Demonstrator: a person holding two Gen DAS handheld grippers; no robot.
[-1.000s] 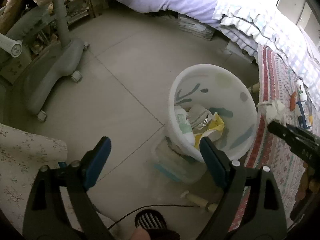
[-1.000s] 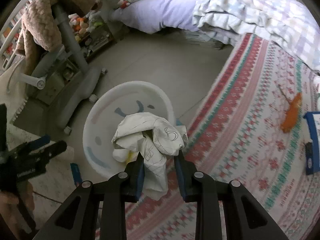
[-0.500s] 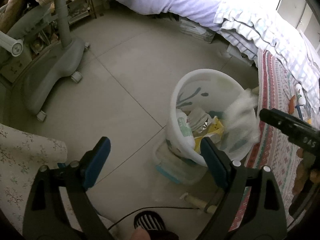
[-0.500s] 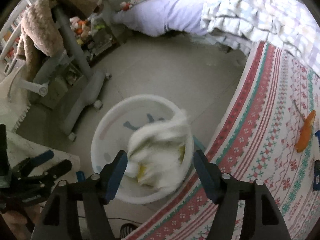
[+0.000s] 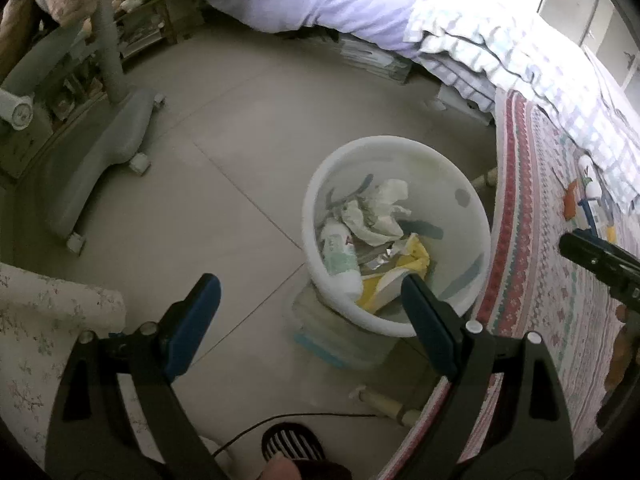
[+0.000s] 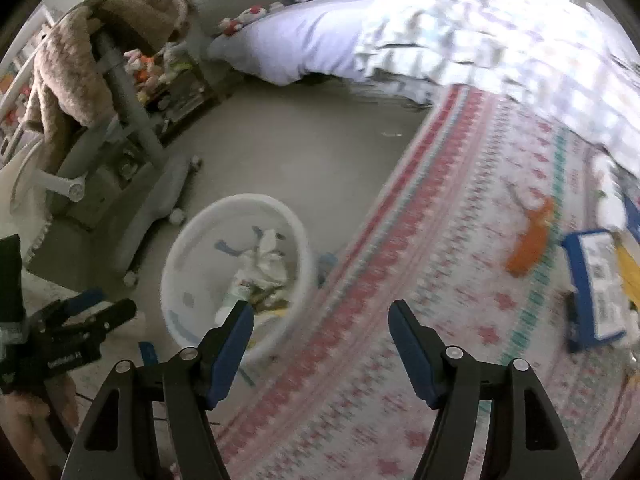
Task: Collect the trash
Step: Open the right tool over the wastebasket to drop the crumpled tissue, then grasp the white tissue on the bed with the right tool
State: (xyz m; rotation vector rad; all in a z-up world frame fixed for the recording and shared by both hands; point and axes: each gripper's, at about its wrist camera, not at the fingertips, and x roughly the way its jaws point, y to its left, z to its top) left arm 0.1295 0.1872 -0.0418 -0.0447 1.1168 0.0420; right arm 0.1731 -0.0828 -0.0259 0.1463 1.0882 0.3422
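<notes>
A white trash bin (image 5: pixel 400 142) stands on the tiled floor beside the rug. On top of the yellow and white litter inside it lies a crumpled white paper (image 5: pixel 380 212). My left gripper (image 5: pixel 309 282) hovers open over the bin's near rim, nothing between its blue pads. My right gripper (image 6: pixel 320 307) is open and empty too, above the rug's edge just right of the bin (image 6: pixel 236 200), where the paper (image 6: pixel 268 252) shows blurred. The right gripper's black tip (image 5: pixel 592 256) juts in at the right of the left wrist view.
A patterned red and green rug (image 6: pixel 440 280) carries an orange toy (image 6: pixel 532 240) and a blue box (image 6: pixel 596 280). A clear plastic container (image 5: pixel 332 340) sits under the bin. A grey wheeled chair base (image 5: pixel 100 152) stands left, a bed (image 5: pixel 320 0) behind, floral cloth (image 5: pixel 40 320) near left.
My right gripper opened and let go of the crumpled paper, which dropped into the bin. It then drew up and to the right, over the rug. The left gripper stayed put.
</notes>
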